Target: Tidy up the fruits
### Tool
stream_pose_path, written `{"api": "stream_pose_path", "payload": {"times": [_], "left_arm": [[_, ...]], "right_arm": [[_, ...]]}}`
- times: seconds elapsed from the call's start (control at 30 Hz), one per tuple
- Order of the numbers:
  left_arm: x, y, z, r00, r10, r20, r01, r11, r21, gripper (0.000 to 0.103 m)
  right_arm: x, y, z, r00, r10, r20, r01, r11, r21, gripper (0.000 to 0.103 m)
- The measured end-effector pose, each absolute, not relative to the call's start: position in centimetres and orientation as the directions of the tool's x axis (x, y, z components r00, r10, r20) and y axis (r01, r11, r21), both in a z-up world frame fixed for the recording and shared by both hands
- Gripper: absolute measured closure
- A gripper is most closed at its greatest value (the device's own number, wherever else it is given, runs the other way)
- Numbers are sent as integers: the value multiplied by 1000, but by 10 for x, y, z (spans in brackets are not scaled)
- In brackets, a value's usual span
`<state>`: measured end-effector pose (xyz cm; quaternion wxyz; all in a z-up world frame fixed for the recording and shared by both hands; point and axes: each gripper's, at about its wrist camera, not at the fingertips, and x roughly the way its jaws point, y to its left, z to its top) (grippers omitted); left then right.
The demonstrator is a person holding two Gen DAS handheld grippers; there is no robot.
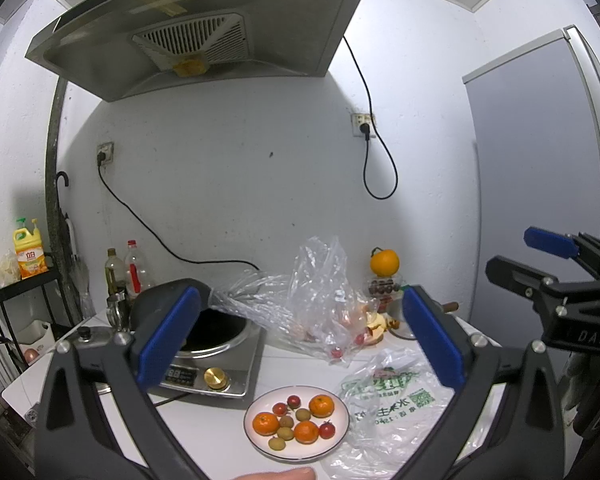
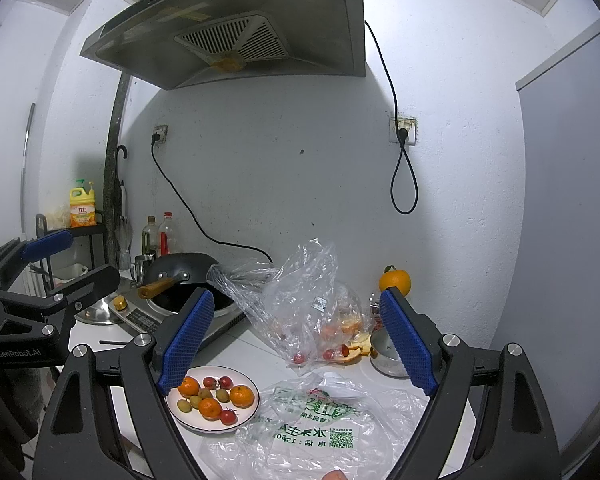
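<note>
A white plate (image 1: 342,426) on the counter holds three small oranges (image 1: 321,405), red cherry tomatoes (image 1: 327,429) and brownish-green longans (image 1: 302,414); it also shows in the right wrist view (image 2: 244,380). A clear plastic bag (image 1: 300,300) with more fruit lies behind it. A bag with green print (image 1: 396,396) lies right of the plate. A large orange (image 1: 384,262) stands at the back. My left gripper (image 1: 300,336) is open and empty above the plate. My right gripper (image 2: 296,340) is open and empty, also raised.
An induction cooker (image 1: 220,368) with a black wok (image 2: 188,276) stands to the left. Oil bottles (image 1: 116,272), a metal cup (image 2: 140,268) and a small metal bowl (image 2: 386,356) sit on the counter. Orange peel (image 2: 360,346) lies by the bowl. A rack with detergent (image 1: 30,254) stands far left.
</note>
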<state>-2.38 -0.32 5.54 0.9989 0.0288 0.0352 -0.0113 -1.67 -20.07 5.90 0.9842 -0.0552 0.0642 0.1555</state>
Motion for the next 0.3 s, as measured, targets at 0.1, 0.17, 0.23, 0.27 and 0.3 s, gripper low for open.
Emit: {"api": "stream_pose_path", "payload": {"times": [0.1, 0.17, 0.23, 0.27, 0.3], "left_arm": [[-24, -3, 55, 997, -21, -70, 25, 998, 57, 1], [-24, -4, 55, 997, -26, -66, 29, 998, 56, 1], [-24, -4, 54, 998, -26, -65, 30, 998, 58, 1], [-23, -4, 54, 997, -23, -68, 27, 998, 60, 1], [-21, -3, 53, 997, -24, -76, 29, 998, 59, 1]], "right_arm": [[-17, -201, 59, 943, 299, -144, -313, 946, -89, 16], [-17, -201, 59, 943, 300, -144, -314, 945, -88, 16], [-17, -201, 59, 943, 299, -144, -313, 945, -89, 16], [-17, -201, 59, 943, 299, -144, -314, 945, -89, 16], [-17, -201, 59, 943, 299, -145, -314, 945, -89, 16]]}}
